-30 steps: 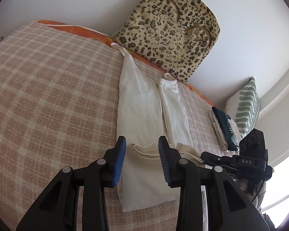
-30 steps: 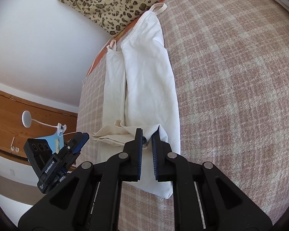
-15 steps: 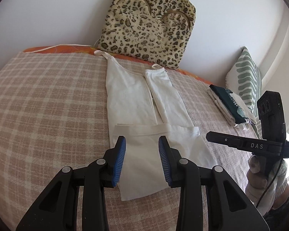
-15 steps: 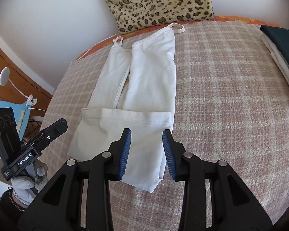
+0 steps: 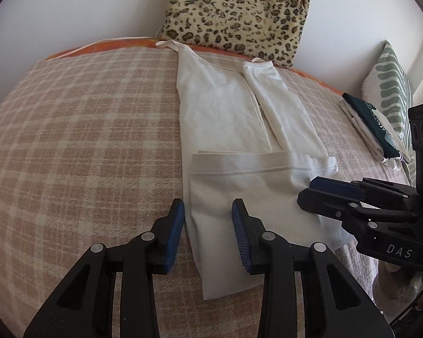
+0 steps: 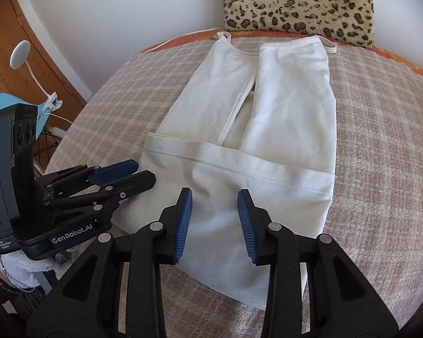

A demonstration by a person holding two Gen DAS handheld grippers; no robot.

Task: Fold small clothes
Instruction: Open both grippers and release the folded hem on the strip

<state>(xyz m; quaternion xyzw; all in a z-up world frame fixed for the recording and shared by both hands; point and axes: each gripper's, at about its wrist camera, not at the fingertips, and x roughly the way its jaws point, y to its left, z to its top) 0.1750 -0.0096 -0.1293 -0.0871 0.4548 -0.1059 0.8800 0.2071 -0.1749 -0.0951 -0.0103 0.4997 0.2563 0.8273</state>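
The bed point(image 5: 70, 140) with its checked blanket carries everything. On it lies the cream top point(image 5: 225, 107), straps toward 12 o'clock near the leopard cushion point(image 5: 237, 14); both long sides are turned in, and the hem end is laid up over the middle.

I judge the step in hand is the next fold of the near end. My left gripper point(image 5: 207, 222) has its jaws wide apart and holds nothing; they stand on both sides of the cloth's left edge. My right gripper point(image 6: 214, 211) is the same, jaws apart and empty, above the doubled part. To do it well, I think each should take one near corner through all layers, lift together, and carry toward 12 o'clock so that the edges meet straight.

At 3 o'clock in the left view a folded pile point(image 5: 372, 124) is partly cut off by the right gripper's body. The near corner of the top is hidden behind my own fingers point(image 6: 183, 225). How many layers lie there, I cannot tell.
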